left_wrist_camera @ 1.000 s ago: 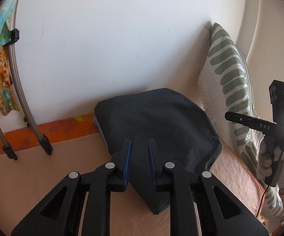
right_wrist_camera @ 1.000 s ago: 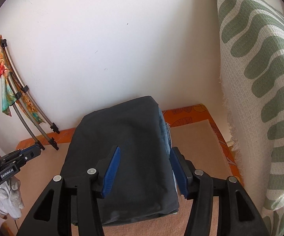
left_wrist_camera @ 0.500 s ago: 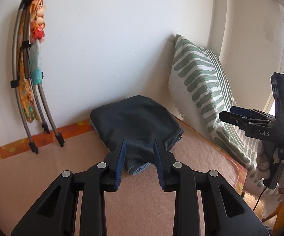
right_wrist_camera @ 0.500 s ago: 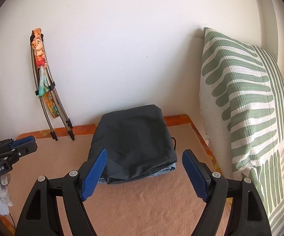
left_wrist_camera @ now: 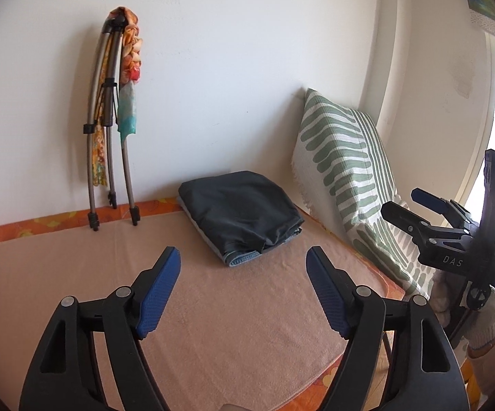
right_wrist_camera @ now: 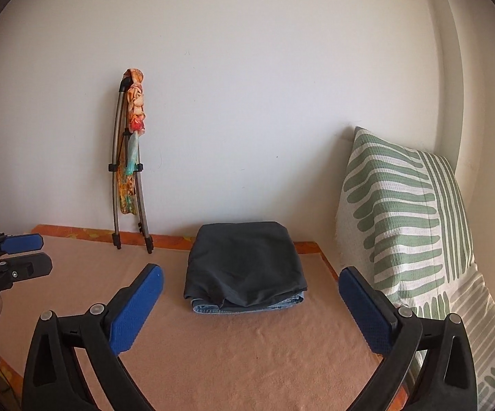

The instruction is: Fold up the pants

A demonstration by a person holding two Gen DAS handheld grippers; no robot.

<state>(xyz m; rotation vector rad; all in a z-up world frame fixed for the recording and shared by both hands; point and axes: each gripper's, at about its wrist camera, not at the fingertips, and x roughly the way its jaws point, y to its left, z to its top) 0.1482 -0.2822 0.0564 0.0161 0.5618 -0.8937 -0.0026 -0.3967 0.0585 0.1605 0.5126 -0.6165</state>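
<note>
- Dark grey pants (right_wrist_camera: 244, 267) lie folded into a compact rectangle on the peach bed cover (right_wrist_camera: 247, 349), near the white wall (right_wrist_camera: 247, 85), resting on top of a folded blue denim piece (right_wrist_camera: 247, 306) whose edge peeks out at the front.
- Left gripper (left_wrist_camera: 244, 287): jaws have just been opening and stand wide, nothing between the blue pads (left_wrist_camera: 158, 294); it hangs over bare cover, well apart from the stack.
- Right gripper (right_wrist_camera: 251, 308): jaws have just been opening too and are spread as wide as they go, empty; the stack shows between the pads in its view but sits beyond them, not touched.
- Judgement: the folding step looks finished and the bundle placed; this moment reads as release and retreat.
- Next move, if any: either nothing, or a light squaring of the front edge, which bulges slightly in the middle. That would call for a low, level approach and a gentle nudge so the top layer does not slide off the denim.
- Hidden or unclear: the far side of the stack and how many layers it has; whether the denim is a second pair of pants cannot be told.
- Striped green-and-white pillow (right_wrist_camera: 408, 222) leans just right of the stack; a contact line is not visible.
- Folded metal frame (right_wrist_camera: 127, 178) with a colourful cloth leans on the wall; its purpose is unclear.
- Gloved hand (left_wrist_camera: 483, 328) is cut off at the frame edge.
</note>
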